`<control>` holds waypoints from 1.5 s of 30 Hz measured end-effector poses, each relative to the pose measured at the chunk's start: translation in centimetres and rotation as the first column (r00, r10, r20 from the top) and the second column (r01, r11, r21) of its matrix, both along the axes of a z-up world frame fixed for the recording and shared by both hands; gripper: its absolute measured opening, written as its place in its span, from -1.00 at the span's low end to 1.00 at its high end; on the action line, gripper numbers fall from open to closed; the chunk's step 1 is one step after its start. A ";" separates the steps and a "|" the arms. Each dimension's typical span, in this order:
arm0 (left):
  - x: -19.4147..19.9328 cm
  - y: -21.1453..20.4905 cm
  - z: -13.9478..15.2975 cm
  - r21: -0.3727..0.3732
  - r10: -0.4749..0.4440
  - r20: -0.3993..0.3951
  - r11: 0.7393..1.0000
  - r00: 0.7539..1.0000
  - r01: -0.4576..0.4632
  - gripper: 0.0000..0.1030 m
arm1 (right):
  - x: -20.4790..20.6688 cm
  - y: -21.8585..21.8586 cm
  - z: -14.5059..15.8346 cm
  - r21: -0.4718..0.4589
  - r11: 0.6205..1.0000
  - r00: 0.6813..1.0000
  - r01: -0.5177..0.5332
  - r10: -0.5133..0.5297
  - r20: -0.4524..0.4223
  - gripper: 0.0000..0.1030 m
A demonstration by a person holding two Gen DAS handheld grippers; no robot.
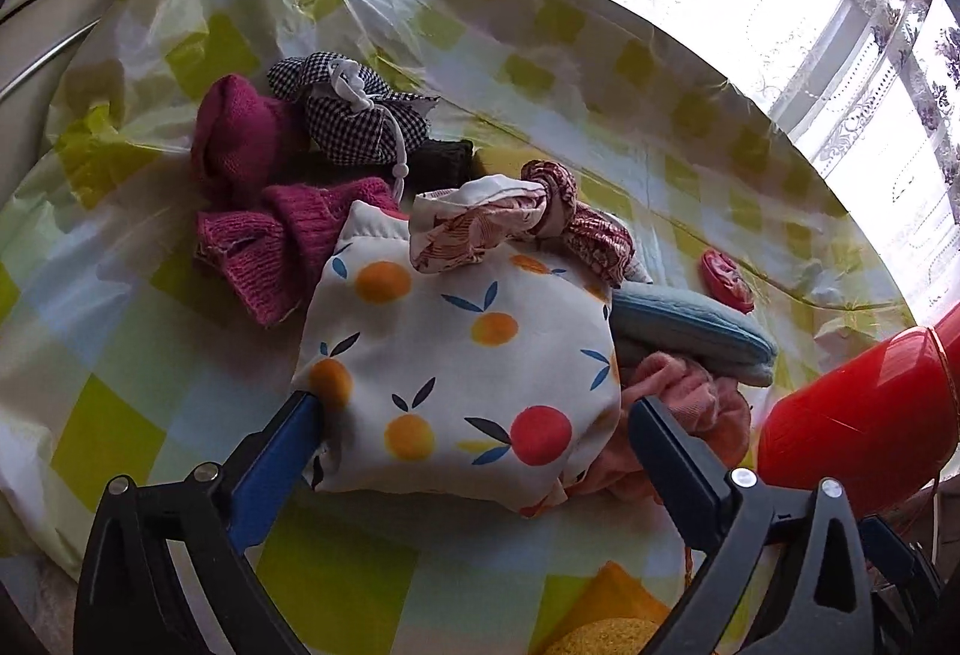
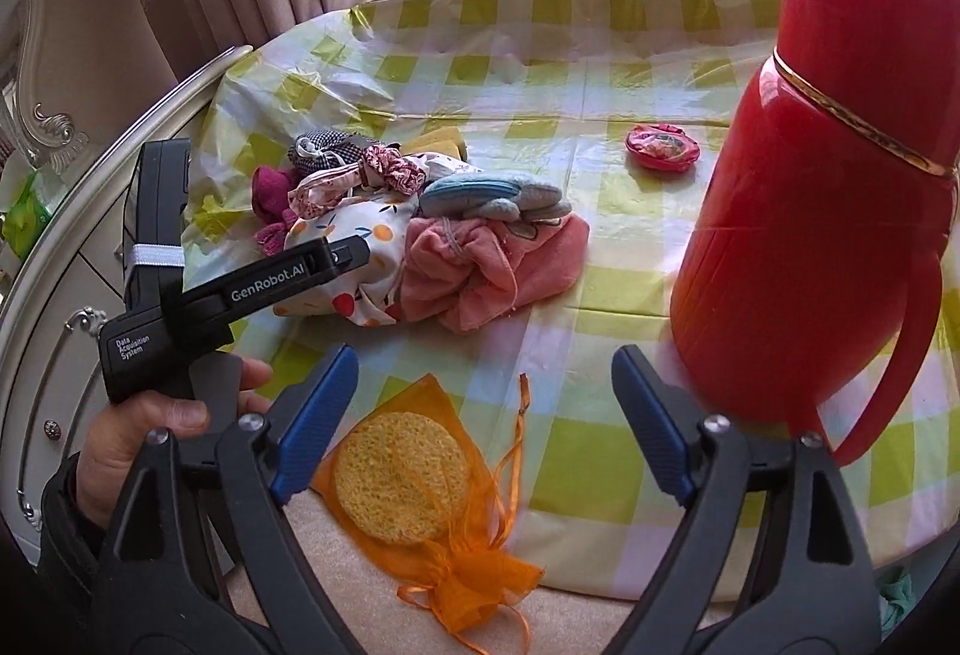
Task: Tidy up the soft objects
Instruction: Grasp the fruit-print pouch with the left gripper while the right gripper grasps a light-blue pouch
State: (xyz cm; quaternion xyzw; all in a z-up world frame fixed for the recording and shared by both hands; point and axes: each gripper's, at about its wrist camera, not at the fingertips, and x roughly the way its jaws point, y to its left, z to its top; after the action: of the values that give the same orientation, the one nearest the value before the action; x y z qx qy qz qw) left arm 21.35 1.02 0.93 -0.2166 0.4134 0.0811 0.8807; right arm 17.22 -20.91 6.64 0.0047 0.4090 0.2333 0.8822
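Blue-padded, the left claw (image 1: 474,415) stands wide around the fruit-print pouch (image 1: 462,361), one pad at each side, not yet pinching. Just right of it lies a pink cloth (image 1: 690,403); beyond, a patterned scrunchie (image 1: 552,211) rests on the pouch. Closing here could snag the cloth or tip the scrunchie off. The right claw (image 2: 480,415) hangs wide and empty above the sponge bag (image 2: 420,481), flask (image 2: 828,175) close on its right.

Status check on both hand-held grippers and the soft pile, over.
Left hand-held gripper open, straddling white orange-print fabric pouch. Right hand-held gripper open, empty, above orange mesh bag. Red thermos jug close right.
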 end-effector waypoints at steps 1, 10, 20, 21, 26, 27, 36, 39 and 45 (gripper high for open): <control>0.2 0.0 -0.2 0.004 0.001 -0.002 1.000 1.000 -0.001 0.99 | 0.5 0.4 0.2 -0.006 1.000 1.000 -0.004 0.004 0.006 0.73; 0.7 0.1 -1.1 0.048 -0.029 0.002 0.998 1.000 0.029 0.50 | 6.0 2.9 0.0 -0.025 0.999 1.000 0.028 -0.028 0.006 0.77; -0.9 0.7 -0.8 0.034 -0.014 0.078 0.999 0.997 0.012 0.05 | 11.5 6.6 -2.5 -0.093 0.996 1.000 -0.006 0.003 -0.030 0.79; -1.2 0.8 -0.8 0.034 -0.009 0.085 0.999 0.996 0.006 0.04 | 11.8 6.9 -2.8 -0.101 0.995 0.999 -0.013 0.009 -0.035 0.79; -2.4 1.4 -0.4 0.030 0.045 0.124 0.998 0.991 -0.049 0.02 | 12.8 7.6 -3.9 -0.126 0.992 0.998 -0.027 0.020 -0.053 0.79; -2.6 1.5 -0.3 0.030 0.052 0.134 0.998 0.990 -0.056 0.02 | 13.0 7.7 -4.0 -0.125 0.992 0.998 -0.030 0.022 -0.058 0.79; -4.6 1.0 1.1 0.061 0.079 0.218 0.994 0.973 -0.094 0.01 | 14.1 7.9 -5.2 -0.057 0.998 0.989 -0.022 0.013 -0.146 0.39; -5.0 0.8 1.3 0.071 0.074 0.229 0.993 0.971 -0.093 0.01 | 13.1 7.8 -5.1 -0.038 0.999 0.993 -0.019 0.014 -0.117 0.31; -5.3 0.7 1.6 0.084 0.076 0.251 0.991 0.965 -0.100 0.01 | 10.7 7.1 -3.9 -0.007 1.000 1.000 -0.019 0.019 0.007 0.25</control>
State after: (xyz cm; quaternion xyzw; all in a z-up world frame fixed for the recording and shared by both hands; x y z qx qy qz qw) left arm 16.01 1.71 2.51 -0.2007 0.2858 0.1124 0.9303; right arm 27.94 -13.80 2.73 -0.0029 0.4068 0.2404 0.8813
